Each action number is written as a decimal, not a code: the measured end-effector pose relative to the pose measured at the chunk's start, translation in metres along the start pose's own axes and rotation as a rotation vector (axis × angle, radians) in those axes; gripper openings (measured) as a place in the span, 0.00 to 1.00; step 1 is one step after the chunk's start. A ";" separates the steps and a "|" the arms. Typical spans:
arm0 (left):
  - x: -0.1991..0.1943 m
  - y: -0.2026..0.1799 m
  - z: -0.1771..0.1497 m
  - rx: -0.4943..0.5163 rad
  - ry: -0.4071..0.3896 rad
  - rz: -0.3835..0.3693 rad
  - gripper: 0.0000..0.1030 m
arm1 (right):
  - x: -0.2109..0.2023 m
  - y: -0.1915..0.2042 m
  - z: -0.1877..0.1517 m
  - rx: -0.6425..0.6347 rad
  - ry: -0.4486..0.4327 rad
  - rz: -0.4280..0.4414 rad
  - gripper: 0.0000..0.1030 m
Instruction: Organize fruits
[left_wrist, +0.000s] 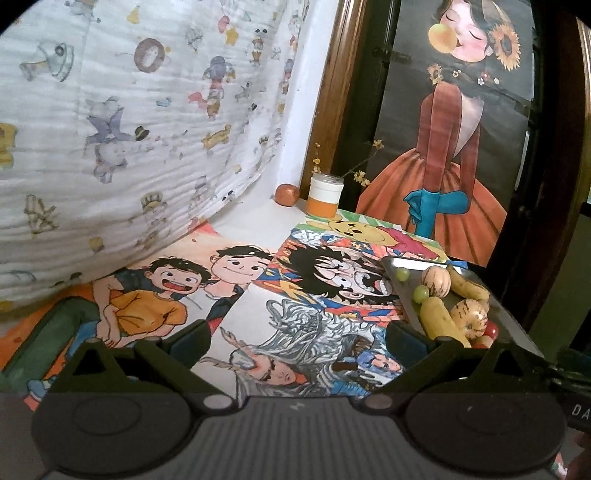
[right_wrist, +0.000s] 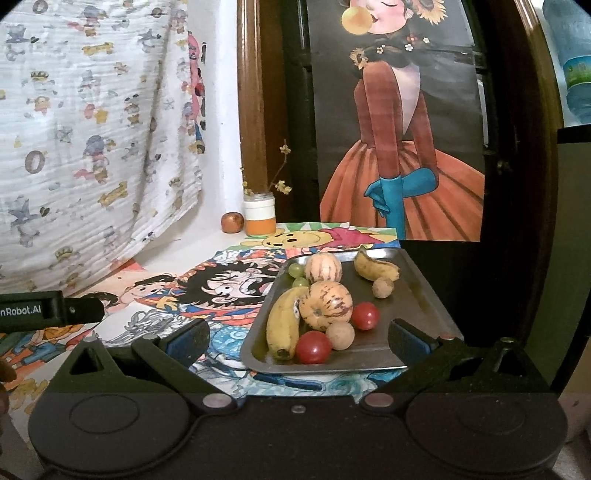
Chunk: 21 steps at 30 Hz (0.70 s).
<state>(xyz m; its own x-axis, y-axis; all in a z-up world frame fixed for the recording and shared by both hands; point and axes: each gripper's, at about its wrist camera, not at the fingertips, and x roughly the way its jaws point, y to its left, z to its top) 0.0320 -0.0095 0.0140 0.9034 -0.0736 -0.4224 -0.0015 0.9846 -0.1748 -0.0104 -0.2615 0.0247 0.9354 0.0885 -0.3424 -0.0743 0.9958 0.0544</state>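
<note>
The right gripper (right_wrist: 297, 339) has its fingers (right_wrist: 188, 338) spread wide and empty, and between them, just ahead, sits the metal tray (right_wrist: 413, 291) of fruit: a long banana (right_wrist: 282, 325), two red tomatoes (right_wrist: 313, 347), striped melons (right_wrist: 325, 304), green grapes (right_wrist: 295, 269) and a second banana (right_wrist: 375, 267) at the far side. The left gripper (left_wrist: 297, 339) is likewise spread and holding nothing (its right finger (left_wrist: 406, 338) lies close to the tray's near corner), over cartoon drawings (left_wrist: 258, 325) covering the counter (left_wrist: 251, 229). Well beyond the fingers, a lone orange fruit (left_wrist: 287, 194) rests beside a white-and-orange jar (left_wrist: 324, 199).
</note>
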 end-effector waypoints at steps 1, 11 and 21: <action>-0.002 0.000 -0.001 0.004 -0.002 0.001 1.00 | -0.001 0.001 -0.001 0.000 0.001 0.002 0.99; -0.014 0.009 -0.014 0.063 -0.011 0.035 1.00 | -0.005 0.008 -0.012 -0.016 0.004 0.024 0.99; -0.024 0.014 -0.024 0.073 -0.039 0.042 1.00 | -0.006 0.006 -0.018 0.000 0.019 0.029 0.99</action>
<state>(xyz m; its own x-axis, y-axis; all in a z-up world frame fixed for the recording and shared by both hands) -0.0004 0.0025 -0.0001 0.9192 -0.0269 -0.3928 -0.0101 0.9957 -0.0917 -0.0225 -0.2555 0.0106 0.9260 0.1180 -0.3586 -0.1015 0.9927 0.0643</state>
